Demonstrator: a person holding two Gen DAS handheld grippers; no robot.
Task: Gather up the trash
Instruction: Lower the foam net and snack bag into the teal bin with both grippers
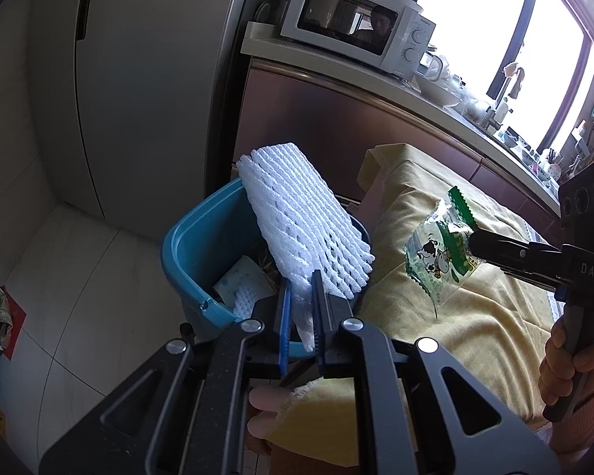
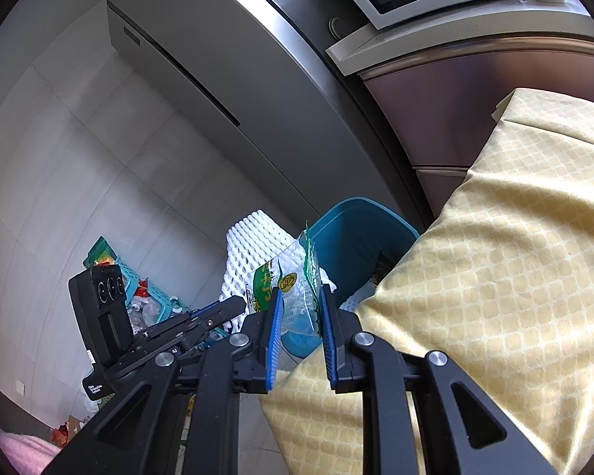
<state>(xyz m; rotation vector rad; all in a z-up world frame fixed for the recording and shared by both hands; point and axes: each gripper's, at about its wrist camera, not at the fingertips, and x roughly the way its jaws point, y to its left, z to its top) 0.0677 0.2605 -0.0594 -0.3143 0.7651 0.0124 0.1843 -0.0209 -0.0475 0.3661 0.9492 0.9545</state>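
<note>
Now, both pieces of trash held at the blue bin [image 1: 186,253].

Left gripper [image 1: 301,297] pinches the foam net [image 1: 305,217] above it; right gripper [image 2: 301,308] clamps the snack wrapper [image 2: 293,285] beside it, over the yellow cloth [image 1: 475,316]. Released early, the wrapper could flutter outside.

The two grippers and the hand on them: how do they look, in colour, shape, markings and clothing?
Both the left gripper and the right gripper are matte black linkage frames with silver round pivot bolts and ribbed blue pads on the fingers. The right one shows white letters "DAS"; the left carries a white label. The right hand wears a pink knitted sleeve.
</note>
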